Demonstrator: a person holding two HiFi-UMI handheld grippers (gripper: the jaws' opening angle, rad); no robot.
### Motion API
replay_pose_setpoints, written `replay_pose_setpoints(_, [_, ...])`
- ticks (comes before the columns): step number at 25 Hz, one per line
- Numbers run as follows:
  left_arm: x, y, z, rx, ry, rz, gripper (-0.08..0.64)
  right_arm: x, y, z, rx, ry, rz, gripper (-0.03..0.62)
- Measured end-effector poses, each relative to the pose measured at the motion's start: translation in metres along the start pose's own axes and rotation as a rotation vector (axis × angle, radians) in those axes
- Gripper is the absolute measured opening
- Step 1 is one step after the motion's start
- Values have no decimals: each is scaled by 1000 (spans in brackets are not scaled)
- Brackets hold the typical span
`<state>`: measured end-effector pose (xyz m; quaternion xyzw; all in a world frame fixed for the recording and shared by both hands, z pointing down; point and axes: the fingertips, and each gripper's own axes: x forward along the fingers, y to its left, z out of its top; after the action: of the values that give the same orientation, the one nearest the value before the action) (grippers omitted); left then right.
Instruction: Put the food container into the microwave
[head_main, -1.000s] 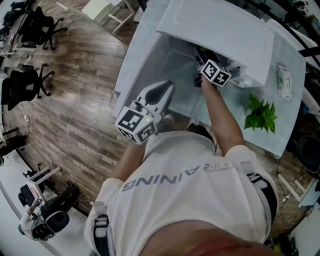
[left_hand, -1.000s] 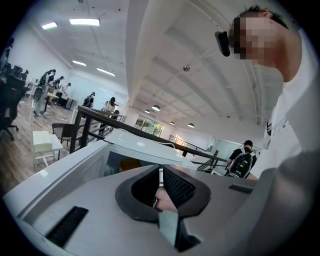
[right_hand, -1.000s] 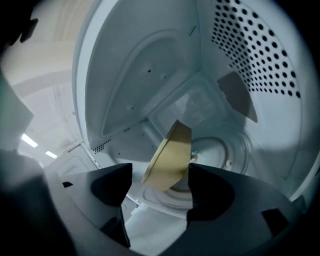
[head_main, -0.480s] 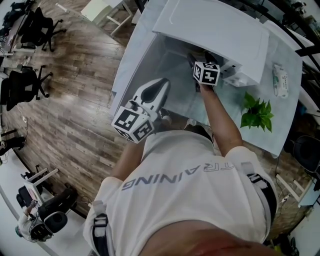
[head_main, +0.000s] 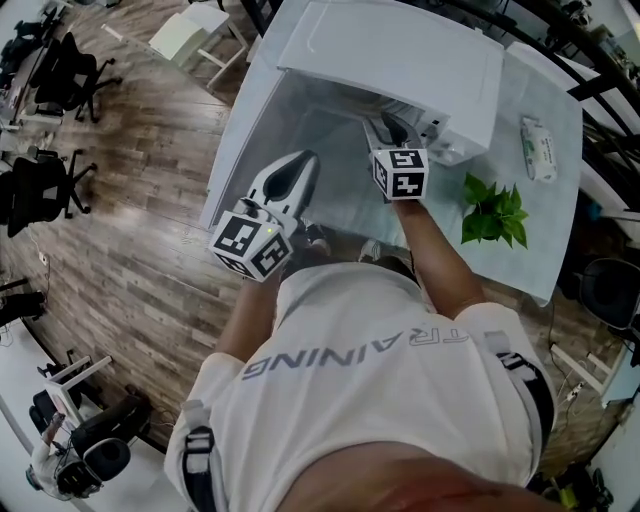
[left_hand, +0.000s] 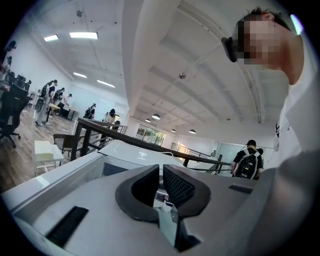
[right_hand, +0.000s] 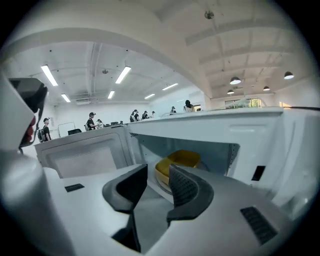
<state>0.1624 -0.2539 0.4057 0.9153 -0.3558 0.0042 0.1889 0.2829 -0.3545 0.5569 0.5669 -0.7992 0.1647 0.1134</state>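
Note:
The yellow food container (right_hand: 182, 159) sits inside the white microwave (head_main: 400, 60), on the turntable, seen in the right gripper view. The microwave door (right_hand: 80, 155) stands swung open to the left. My right gripper (right_hand: 159, 175) hangs just outside the cavity mouth, jaws apart and empty; from the head view the right gripper (head_main: 385, 128) points at the opening. My left gripper (head_main: 303, 160) is held lower left, in front of the open door, with its jaws almost touching and nothing between them (left_hand: 161, 172). The container is hidden in the head view.
The microwave stands on a white table (head_main: 530, 240) with a green plant (head_main: 492, 208) and a packet of wipes (head_main: 537, 150) to its right. Wooden floor with office chairs (head_main: 50, 180) lies to the left. People stand far off in the room.
My right gripper has drawn back out of the microwave towards the person. The left gripper has stayed about where it was.

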Motion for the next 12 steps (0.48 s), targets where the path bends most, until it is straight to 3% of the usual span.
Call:
replay_pose_setpoints(5, [-1, -20, -2, 18, -27, -2, 51, -47, 7, 12, -59, -46, 34, 60])
replay_pose_setpoints(12, [-1, -50, -4, 43, -55, -14, 51, -120, 19, 31, -165, -134, 73, 29])
